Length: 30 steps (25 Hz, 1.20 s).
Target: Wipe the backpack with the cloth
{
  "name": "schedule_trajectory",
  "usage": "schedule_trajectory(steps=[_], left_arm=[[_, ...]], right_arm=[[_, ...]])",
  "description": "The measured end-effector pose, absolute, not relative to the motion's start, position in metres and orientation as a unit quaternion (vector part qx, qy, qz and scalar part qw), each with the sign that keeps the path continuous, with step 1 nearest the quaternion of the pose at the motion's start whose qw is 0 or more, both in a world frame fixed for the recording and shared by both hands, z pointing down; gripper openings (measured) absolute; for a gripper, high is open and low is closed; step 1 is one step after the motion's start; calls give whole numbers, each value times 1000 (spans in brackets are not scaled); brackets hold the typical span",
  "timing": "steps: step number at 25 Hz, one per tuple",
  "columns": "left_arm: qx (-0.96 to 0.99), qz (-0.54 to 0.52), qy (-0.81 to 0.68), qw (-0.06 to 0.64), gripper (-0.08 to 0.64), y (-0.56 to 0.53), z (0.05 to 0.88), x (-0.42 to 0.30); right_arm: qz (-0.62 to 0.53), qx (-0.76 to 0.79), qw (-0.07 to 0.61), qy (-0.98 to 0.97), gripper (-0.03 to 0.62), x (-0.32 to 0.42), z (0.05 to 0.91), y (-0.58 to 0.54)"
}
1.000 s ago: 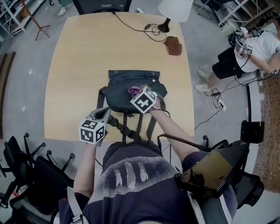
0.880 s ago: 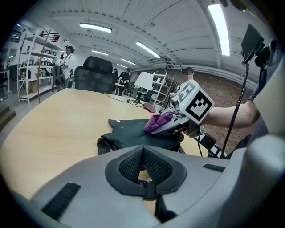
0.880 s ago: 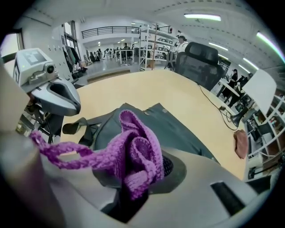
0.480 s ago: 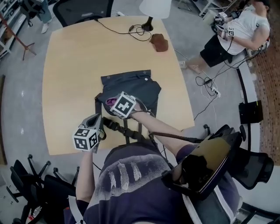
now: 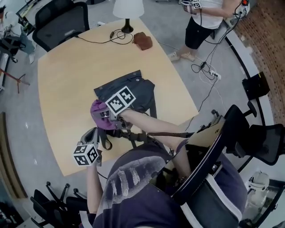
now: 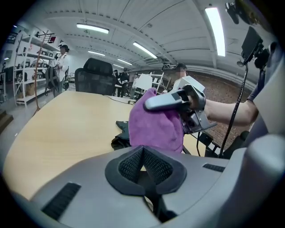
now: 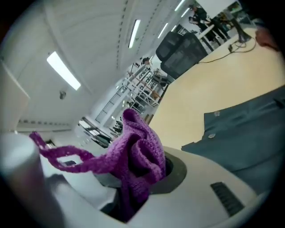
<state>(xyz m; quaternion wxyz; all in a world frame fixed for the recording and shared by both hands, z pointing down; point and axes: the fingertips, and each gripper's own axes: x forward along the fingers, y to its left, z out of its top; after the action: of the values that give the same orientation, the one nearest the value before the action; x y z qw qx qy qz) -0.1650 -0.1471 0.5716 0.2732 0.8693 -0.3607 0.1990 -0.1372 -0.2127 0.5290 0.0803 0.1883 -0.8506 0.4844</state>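
Observation:
A dark grey backpack (image 5: 136, 91) lies flat on the wooden table (image 5: 67, 80), and part of it shows in the right gripper view (image 7: 249, 133). My right gripper (image 5: 105, 116) is shut on a bunched purple cloth (image 5: 99, 115), held at the backpack's near-left corner. That cloth (image 7: 136, 153) fills its jaws, and in the left gripper view the cloth (image 6: 156, 127) hangs under the right gripper (image 6: 176, 100). My left gripper (image 5: 95, 133) is nearer the table edge. Its pads (image 6: 142, 153) meet, and a black backpack strap (image 5: 106, 140) runs from them.
A lamp base (image 5: 128, 11), a black cable (image 5: 116, 35) and a brown object (image 5: 143, 41) sit at the table's far end. Black chairs (image 5: 62, 18) stand beyond it. Another person (image 5: 205, 22) stands at the far right, with cords on the floor (image 5: 209, 71).
My right gripper has carried the cloth from the middle of the backpack to its near-left corner. The left gripper has stayed by the strap. The head view has swung round.

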Motion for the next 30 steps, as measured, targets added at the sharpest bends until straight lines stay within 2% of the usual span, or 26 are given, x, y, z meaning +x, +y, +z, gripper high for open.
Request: schedule_trajectory(steps=[3, 12, 15, 19, 26, 30], left_arm=[[867, 199, -361, 280, 7, -143, 573, -164], [869, 177, -371, 277, 6, -147, 547, -146], [871, 171, -366, 281, 6, -138, 542, -123], [883, 172, -358, 249, 6, -129, 523, -82], [891, 117, -380, 217, 6, -90, 465, -22], [888, 114, -382, 227, 7, -51, 461, 7]], right_arm=[[505, 192, 25, -841, 100, -125, 508, -222], [460, 224, -16, -859, 100, -72, 460, -232], [451, 247, -28, -857, 100, -42, 447, -221], [435, 252, -49, -863, 100, 1, 427, -202], [396, 198, -18, -897, 100, 65, 413, -123], [405, 156, -57, -899, 100, 83, 403, -81]])
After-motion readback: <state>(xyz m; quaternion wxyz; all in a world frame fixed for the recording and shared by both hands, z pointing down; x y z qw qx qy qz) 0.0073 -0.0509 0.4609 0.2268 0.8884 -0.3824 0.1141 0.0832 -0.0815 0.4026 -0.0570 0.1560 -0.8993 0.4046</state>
